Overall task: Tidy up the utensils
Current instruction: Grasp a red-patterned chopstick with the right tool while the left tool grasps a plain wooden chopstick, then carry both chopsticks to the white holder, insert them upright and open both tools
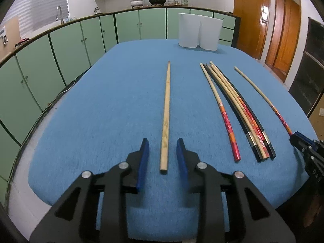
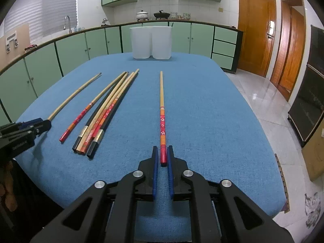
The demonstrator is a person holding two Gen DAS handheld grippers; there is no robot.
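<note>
The blue-covered tabletop (image 2: pixel 202 105) carries everything: a white two-part holder (image 2: pixel 150 42) at twelve o'clock on the far edge, a loose bundle of chopsticks (image 2: pixel 105 113) toward nine o'clock of the right gripper (image 2: pixel 162 158), whose narrow fingers sit just beside the thick end of a red-patterned chopstick (image 2: pixel 162 109), whether they pinch it I cannot tell. The left gripper (image 1: pixel 162 154) has wide fingers straddling a plain wooden chopstick (image 1: pixel 166 113), untouched. The risk, as I judge it: a grasp this near the end lets the long stick pivot, droop and miss the holder
</note>
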